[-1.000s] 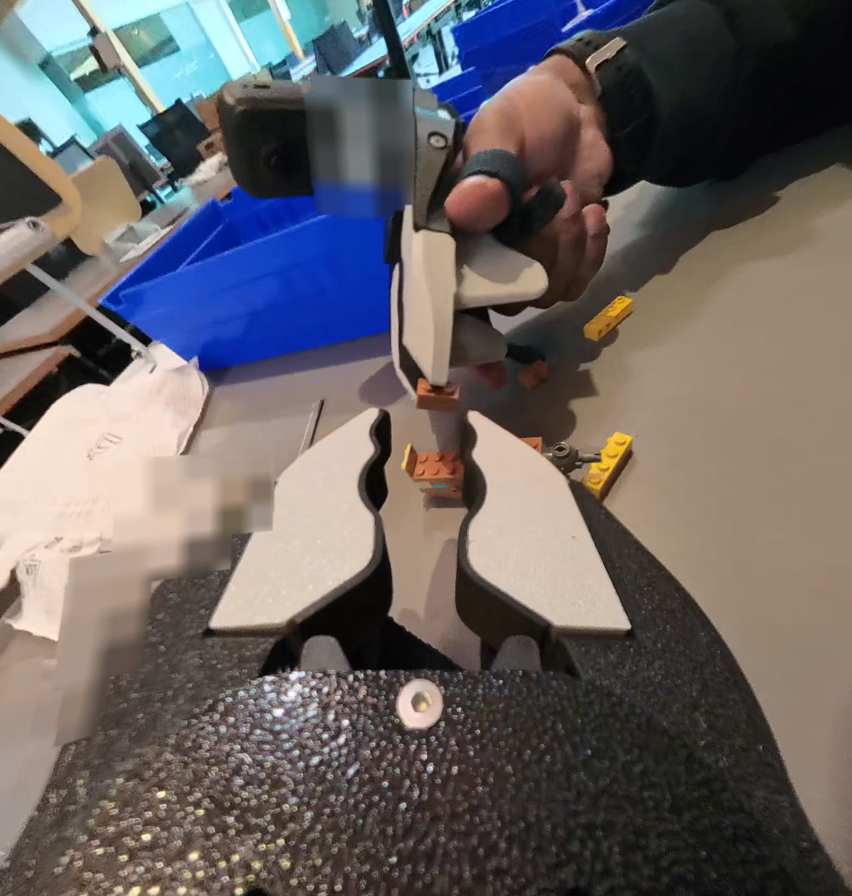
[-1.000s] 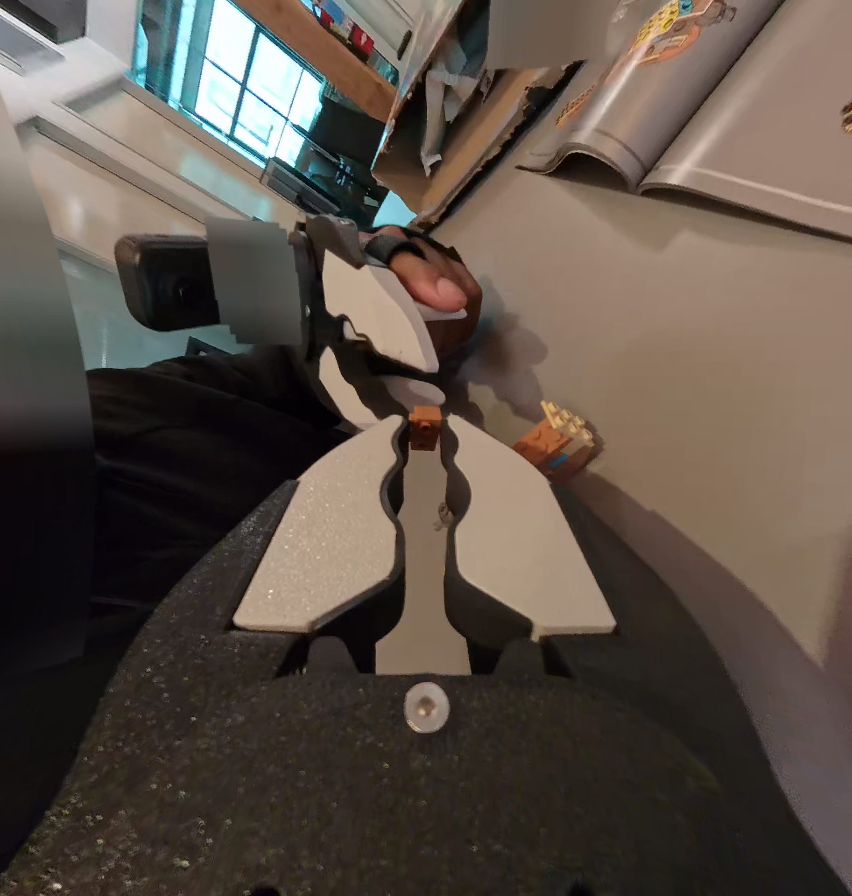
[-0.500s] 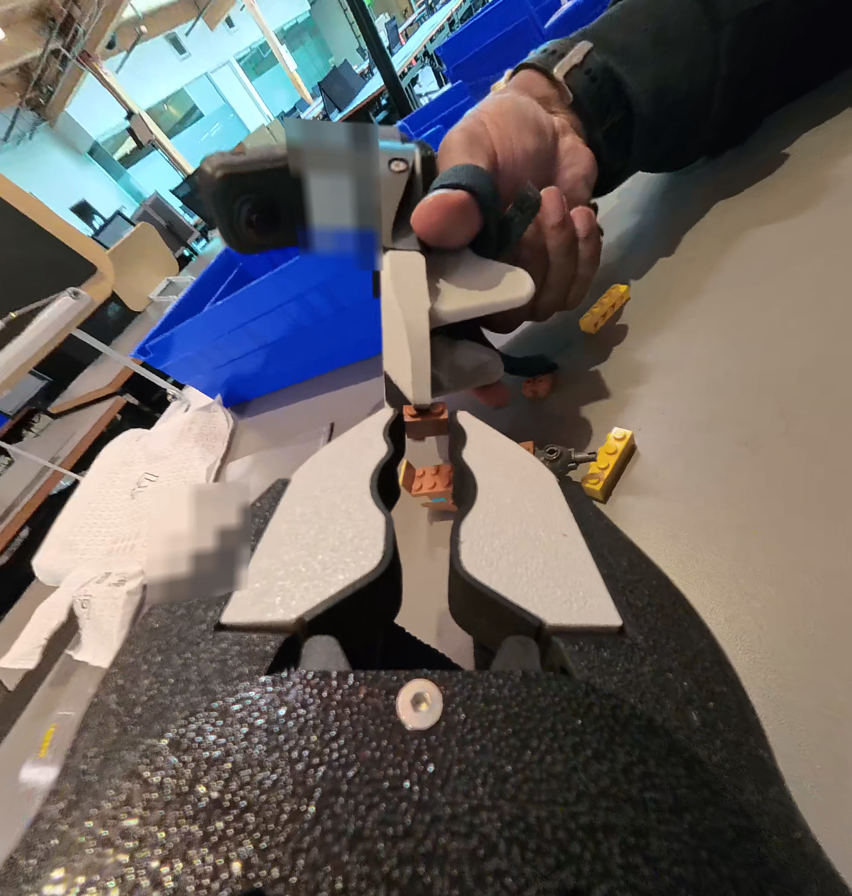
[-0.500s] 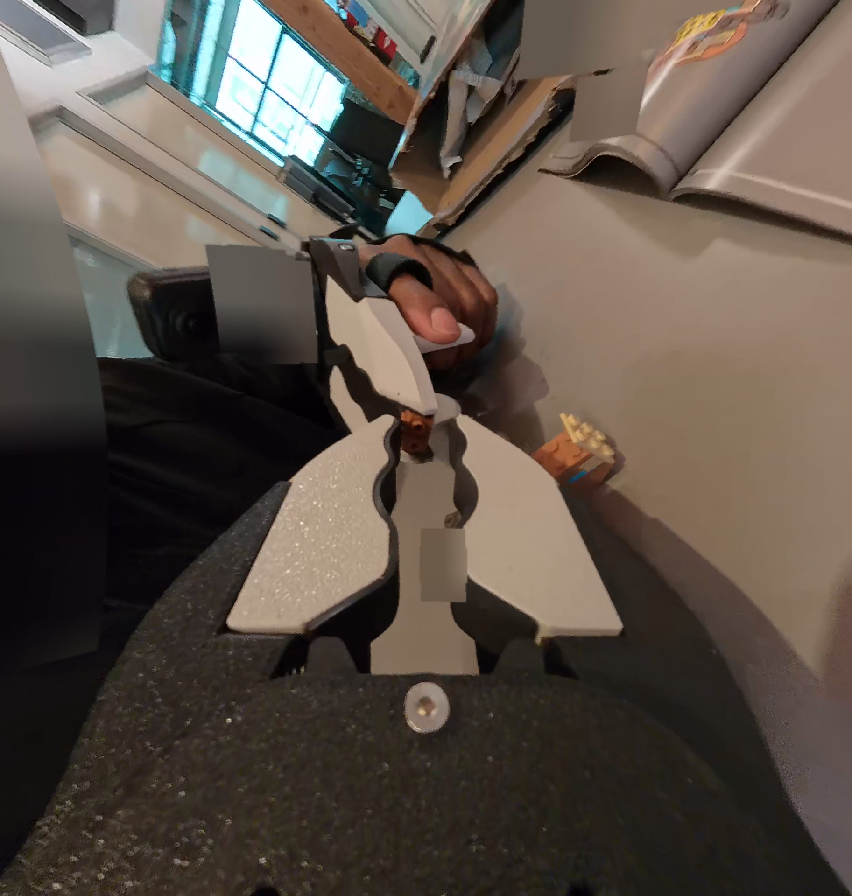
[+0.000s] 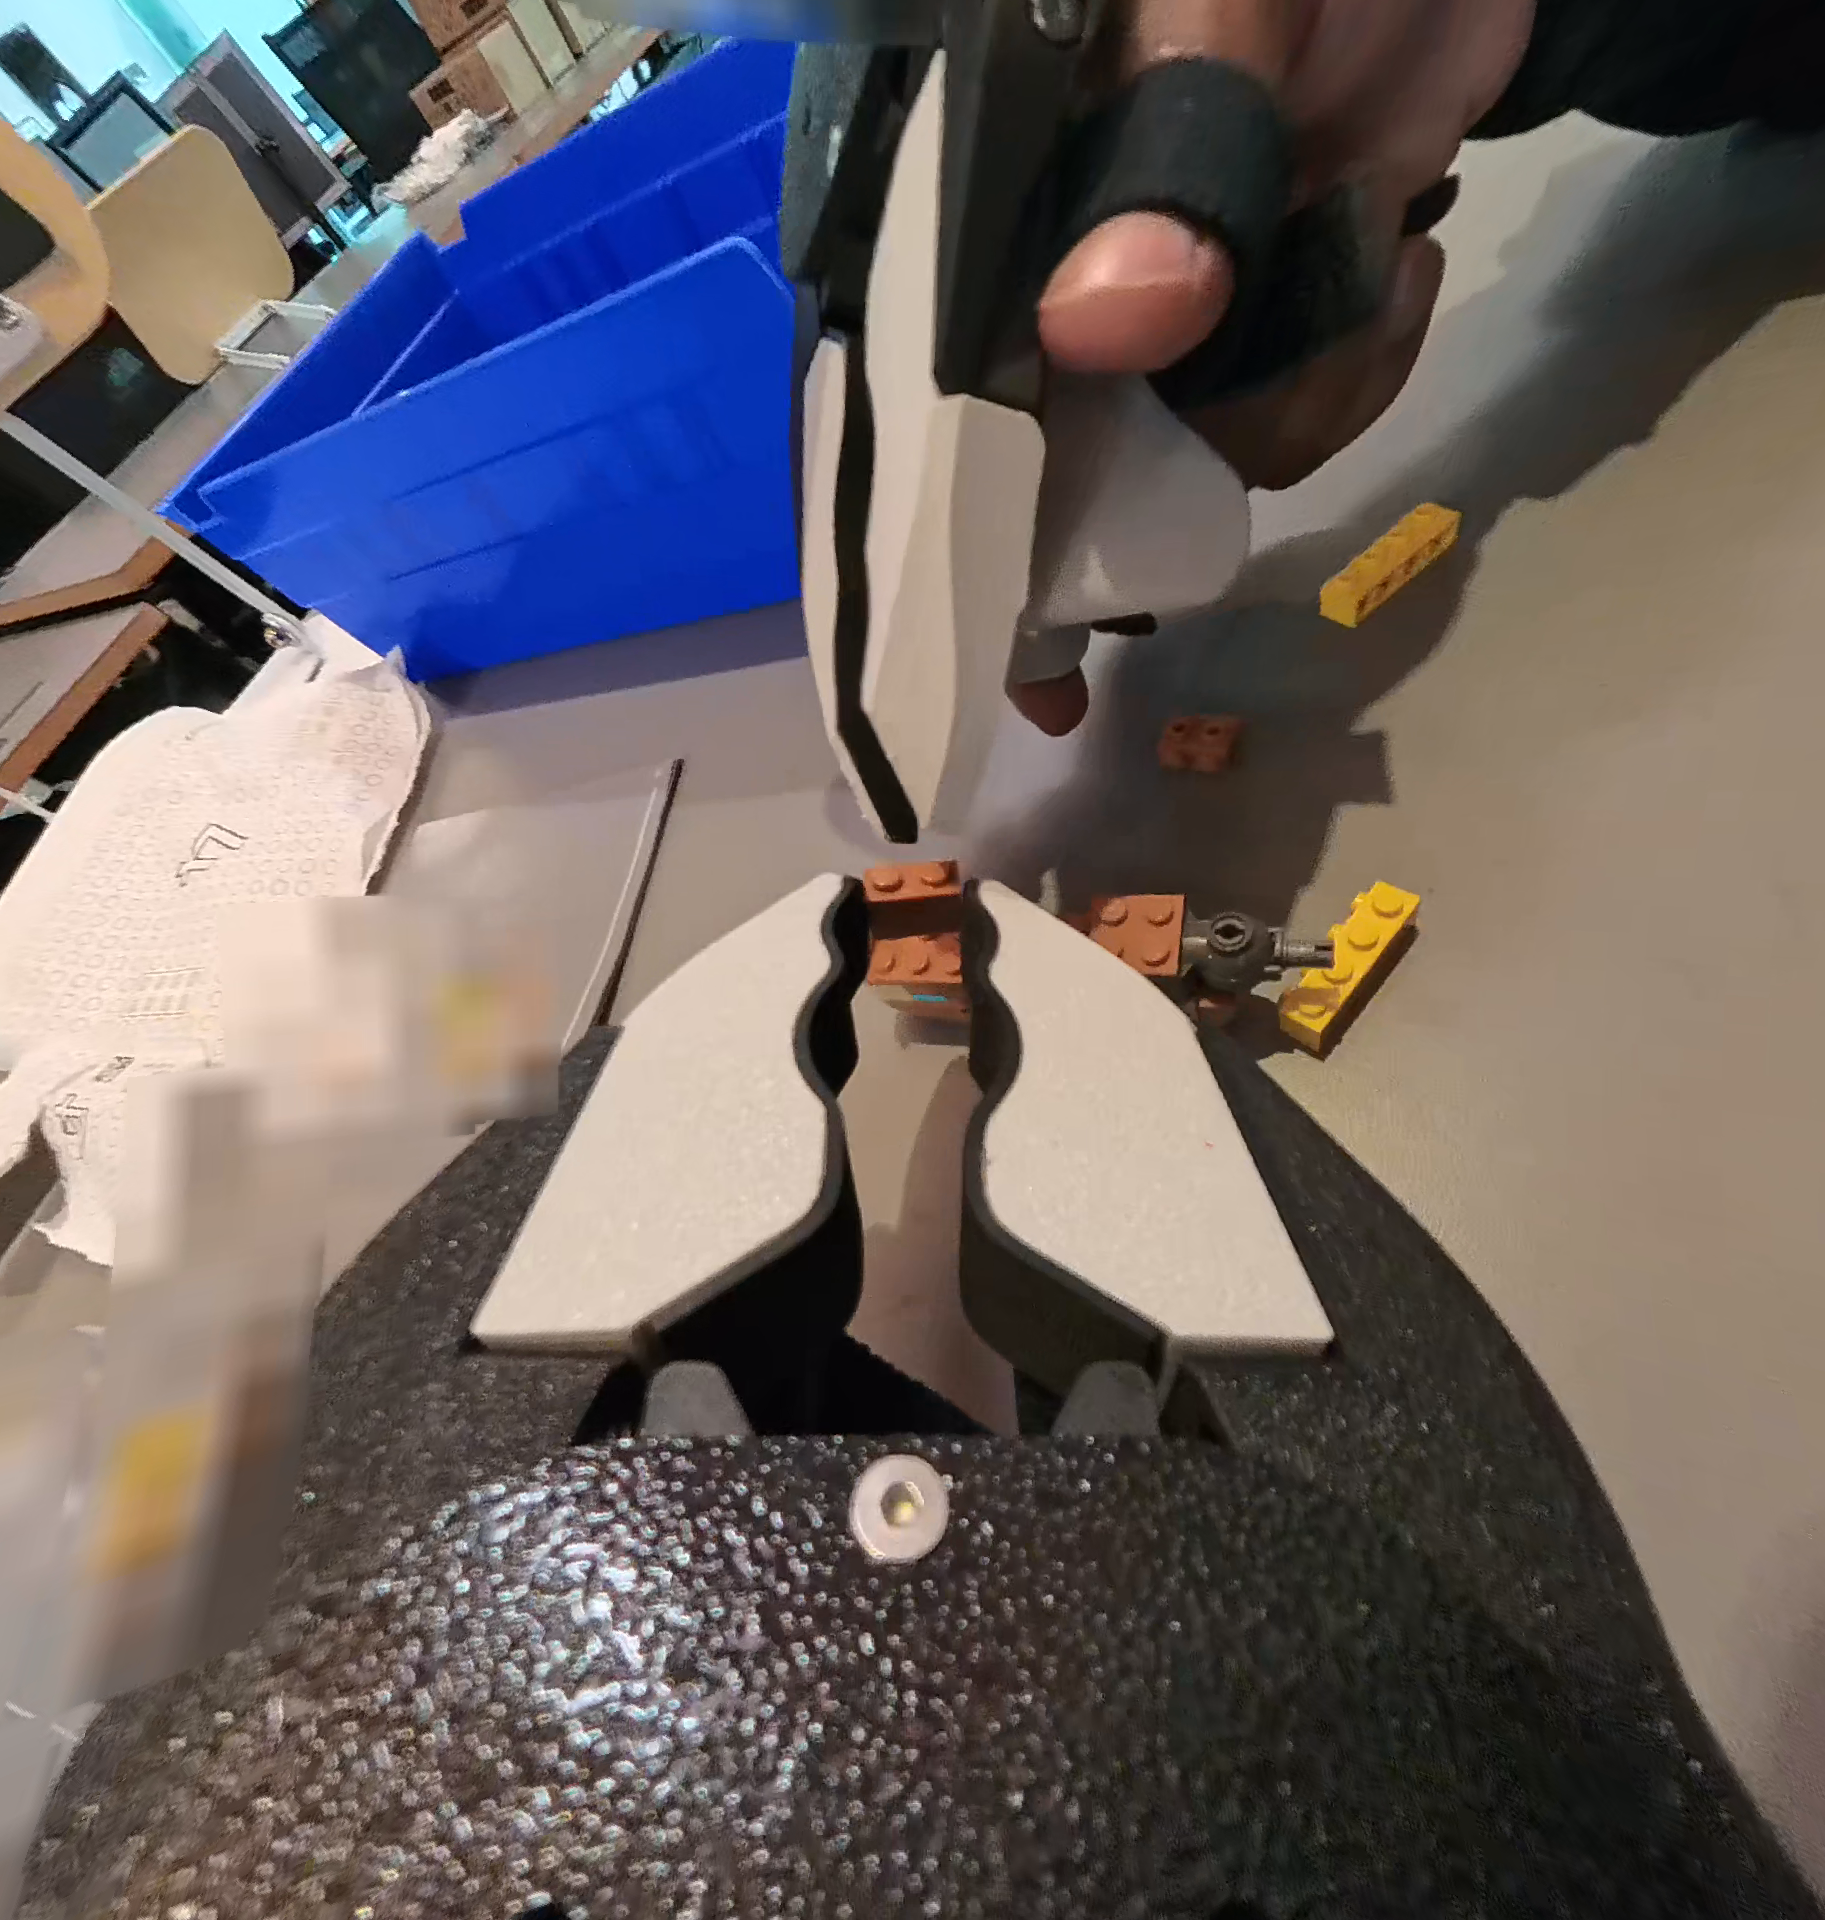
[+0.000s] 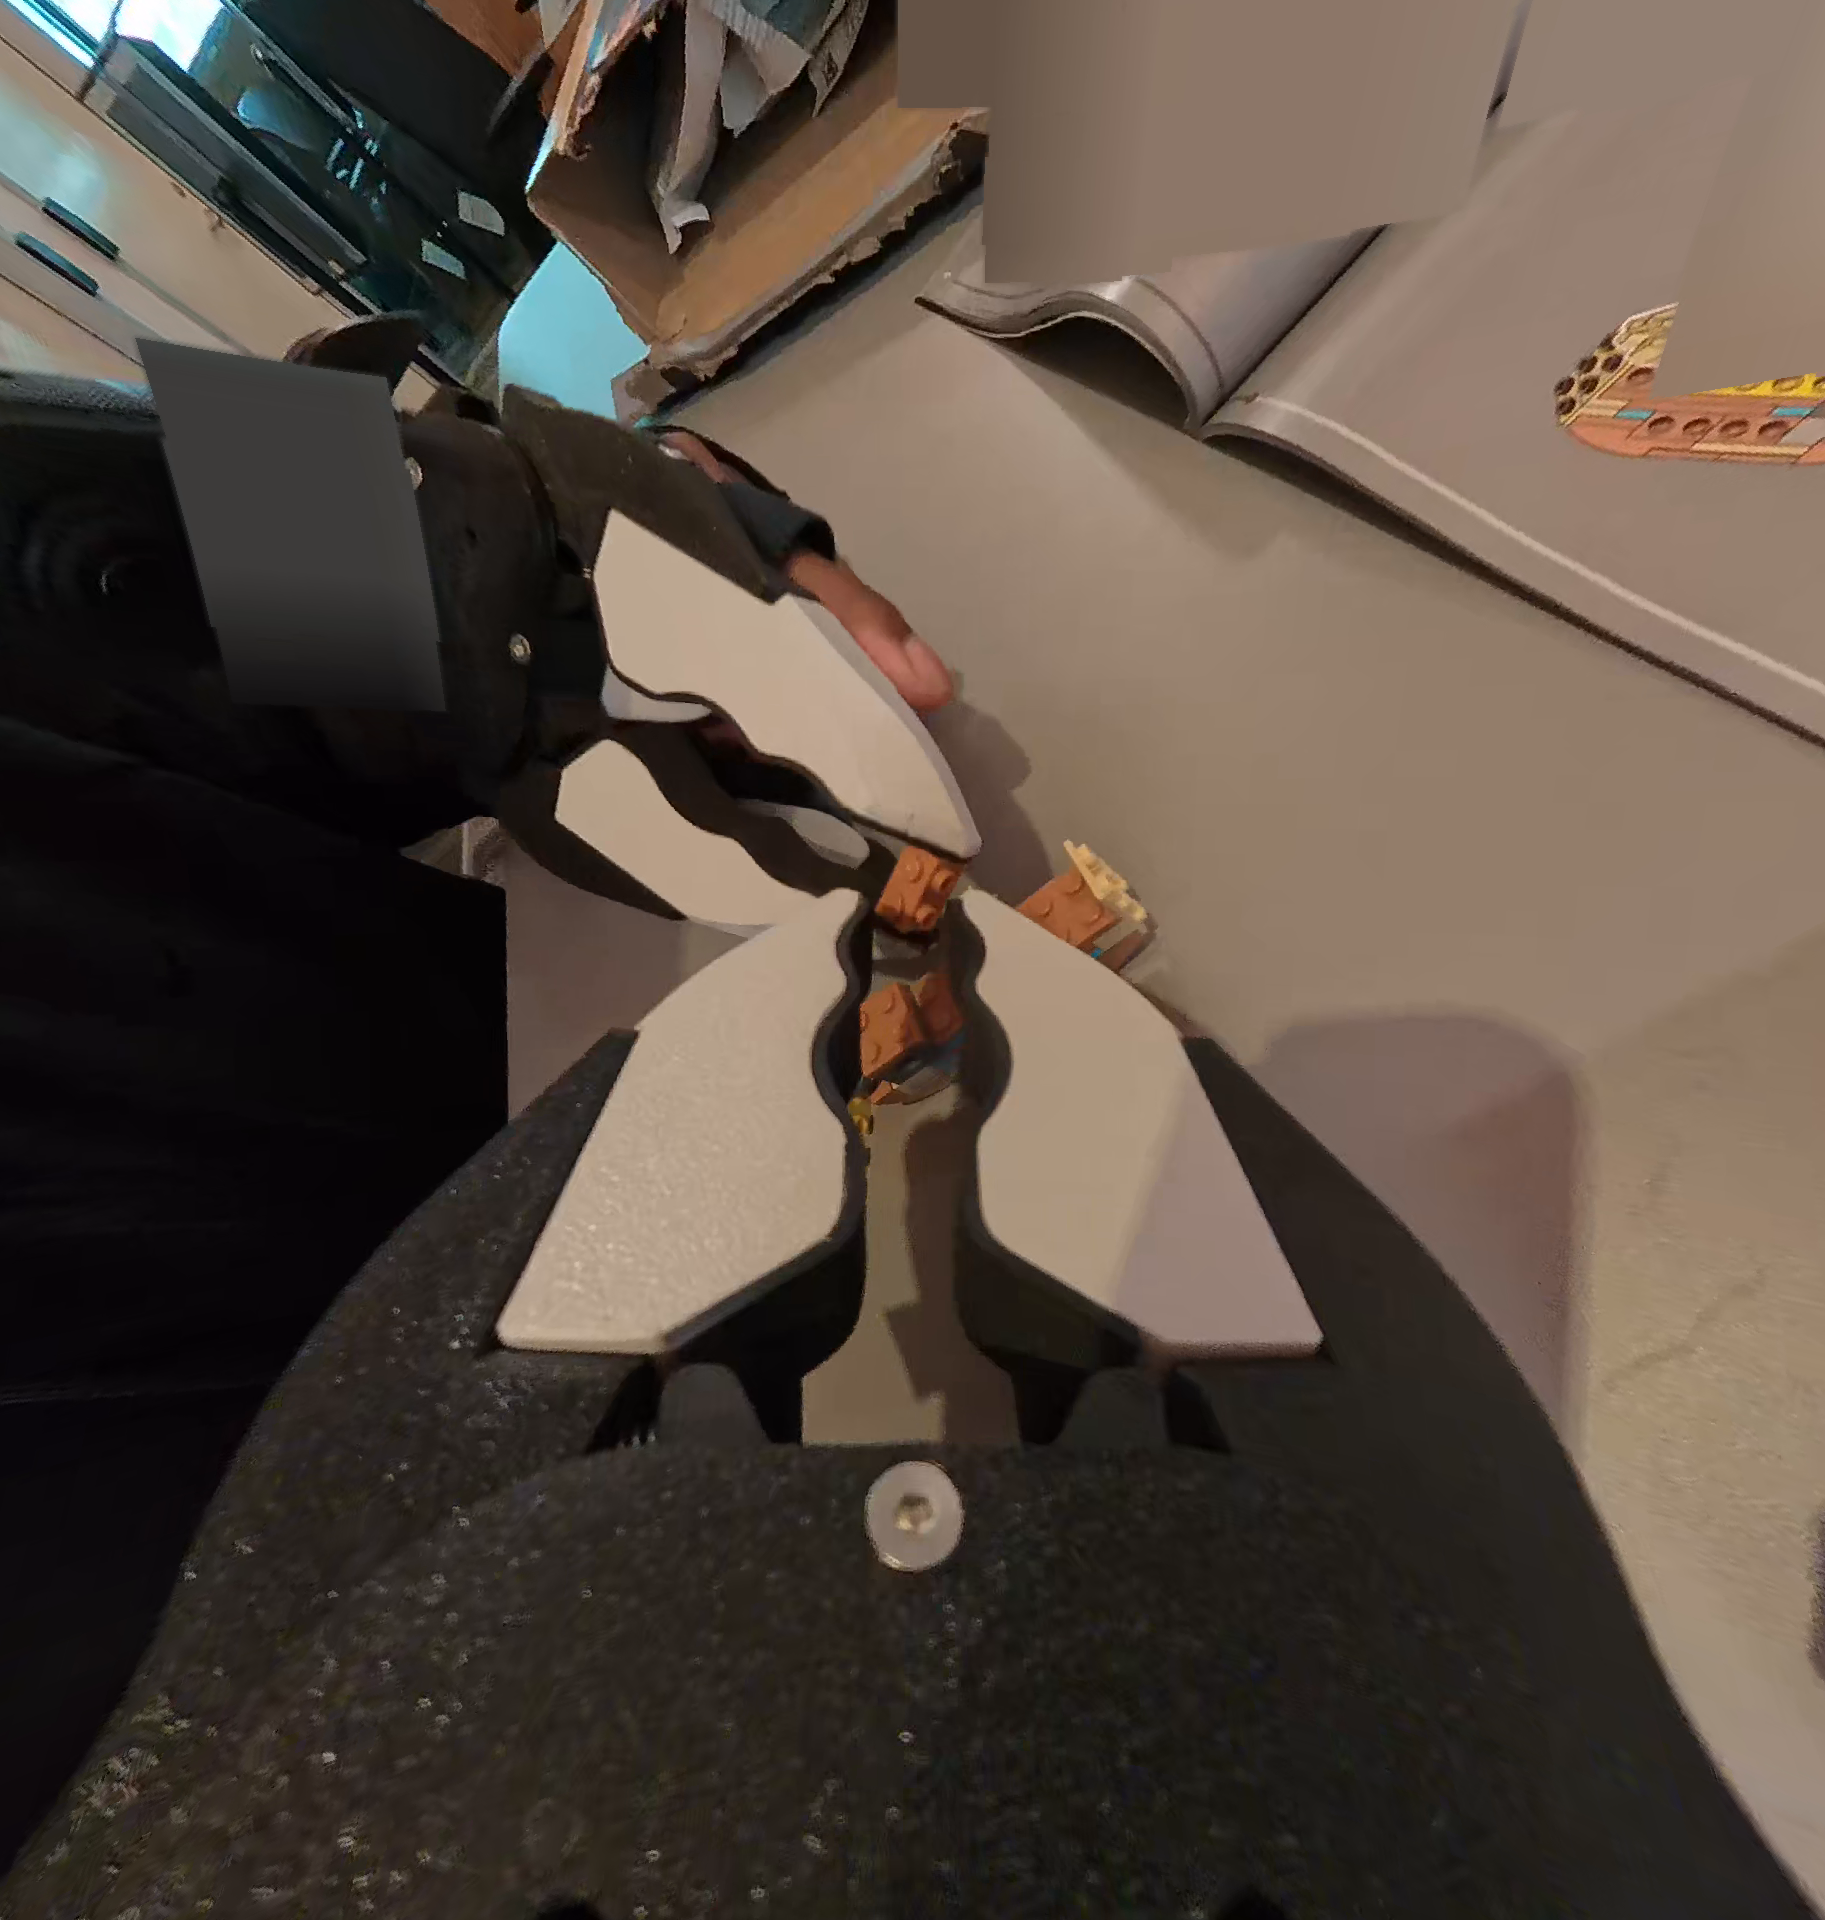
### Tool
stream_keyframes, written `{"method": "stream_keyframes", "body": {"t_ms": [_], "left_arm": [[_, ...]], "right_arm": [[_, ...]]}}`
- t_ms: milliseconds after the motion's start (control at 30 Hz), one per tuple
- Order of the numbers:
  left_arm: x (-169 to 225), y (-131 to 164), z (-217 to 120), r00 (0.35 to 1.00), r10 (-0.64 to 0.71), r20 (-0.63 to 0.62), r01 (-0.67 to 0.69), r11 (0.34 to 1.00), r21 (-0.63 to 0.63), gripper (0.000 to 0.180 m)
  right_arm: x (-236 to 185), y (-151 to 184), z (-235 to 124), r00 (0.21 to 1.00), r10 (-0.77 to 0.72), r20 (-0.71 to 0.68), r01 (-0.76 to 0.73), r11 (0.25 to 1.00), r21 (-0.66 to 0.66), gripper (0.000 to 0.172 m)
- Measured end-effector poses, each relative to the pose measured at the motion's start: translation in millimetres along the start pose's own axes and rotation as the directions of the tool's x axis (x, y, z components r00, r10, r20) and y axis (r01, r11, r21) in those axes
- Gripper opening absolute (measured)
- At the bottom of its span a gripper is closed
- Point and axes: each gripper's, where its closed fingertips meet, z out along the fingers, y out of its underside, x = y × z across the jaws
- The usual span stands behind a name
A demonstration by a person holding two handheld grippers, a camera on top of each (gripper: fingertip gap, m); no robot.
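1. Risking a drop of the brown brick [image 5: 913, 896]: pinched only at the very tips of the left gripper [image 5: 910, 904], above the grey table [image 5: 1614, 1039]; a slight twist or slackening could probably swivel it out onto the brown assembly [image 5: 923, 971] just beneath
2. Risking a knock from above too: right gripper [image 5: 892, 826] poised just over the studs, barely apart from them; any dip could likely shove the brick sideways out of the pinch
3. Left gripper: narrowly parted, clamped on the brick, both pads pressed against its sides
4. Right gripper: fingers close together, nothing between them, touching nothing; farther right, a loose brown plate [image 5: 1136, 928] and a yellow brick [image 5: 1349, 966] on the table
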Motion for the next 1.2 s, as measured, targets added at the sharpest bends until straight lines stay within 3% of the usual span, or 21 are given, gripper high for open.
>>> {"method": "stream_keyframes", "body": {"t_ms": [233, 700, 1200], "left_arm": [[2, -4, 1, 0.997, 0.070, 0.018, -0.070, 0.998, 0.003, 0.017], [4, -1, 4, 0.991, 0.127, 0.035, -0.126, 0.992, -0.027, 0.017], [-12, 15, -1, 1.000, -0.004, -0.001, 0.004, 0.998, -0.058, 0.022]], "right_arm": [[-3, 3, 2, 0.997, 0.054, 0.060, -0.053, 0.998, -0.013, 0.014], [3, 7, 5, 0.997, 0.066, 0.046, -0.065, 0.997, -0.031, 0.011], [23, 10, 4, 0.989, 0.140, 0.044, -0.140, 0.990, -0.014, 0.000]]}}
